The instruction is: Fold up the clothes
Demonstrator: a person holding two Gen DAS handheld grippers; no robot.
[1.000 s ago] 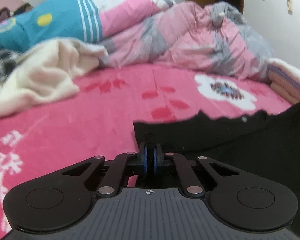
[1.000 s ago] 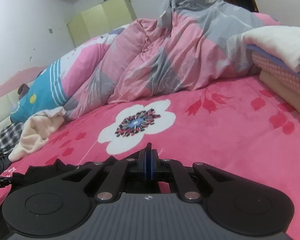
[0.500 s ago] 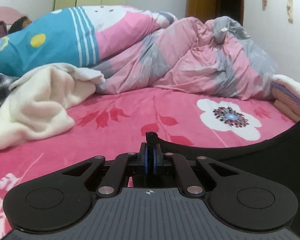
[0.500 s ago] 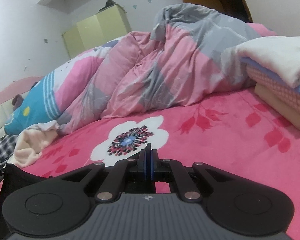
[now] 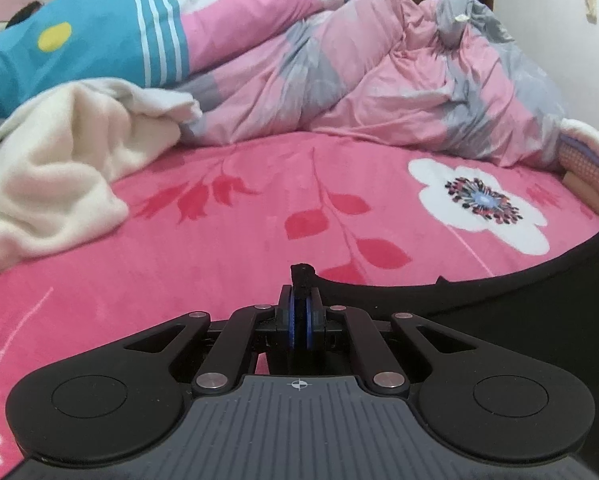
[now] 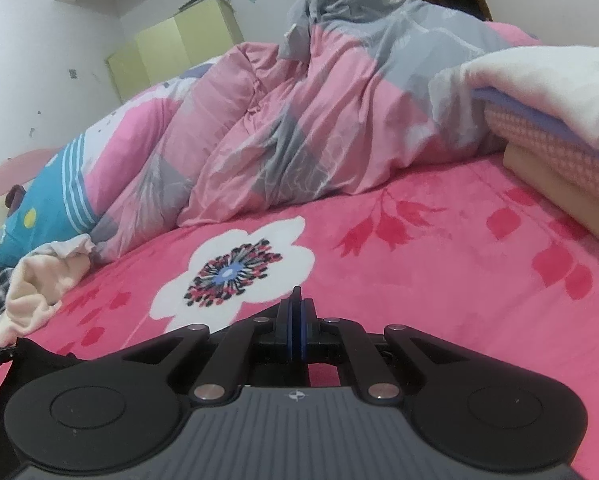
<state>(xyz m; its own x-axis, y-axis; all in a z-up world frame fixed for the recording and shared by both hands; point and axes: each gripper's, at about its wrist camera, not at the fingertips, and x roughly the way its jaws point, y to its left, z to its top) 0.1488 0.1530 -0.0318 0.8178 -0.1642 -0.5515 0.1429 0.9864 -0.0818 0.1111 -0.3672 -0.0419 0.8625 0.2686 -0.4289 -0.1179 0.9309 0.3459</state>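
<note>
A black garment [image 5: 539, 304] hangs stretched between my two grippers above the pink flowered bed sheet [image 5: 259, 220]. My left gripper [image 5: 299, 300] is shut on one corner of it; a tuft of black cloth pokes out above the pads. The cloth's top edge sags to the right. My right gripper [image 6: 297, 312] is shut on the other corner, a thin black edge showing between the pads. The garment [image 6: 39, 354] shows at the lower left of the right wrist view; most of it is hidden below the gripper bodies.
A crumpled pink and grey quilt [image 5: 379, 80] lies along the back. A cream garment [image 5: 59, 168] lies loose at the left. A stack of folded clothes [image 6: 559, 120] stands at the right. A blue striped pillow [image 5: 79, 40] is at the far left.
Both grippers have lifted and carried the black garment forward over the bed. It lay flat on the sheet a second ago and now hangs taut between them.
</note>
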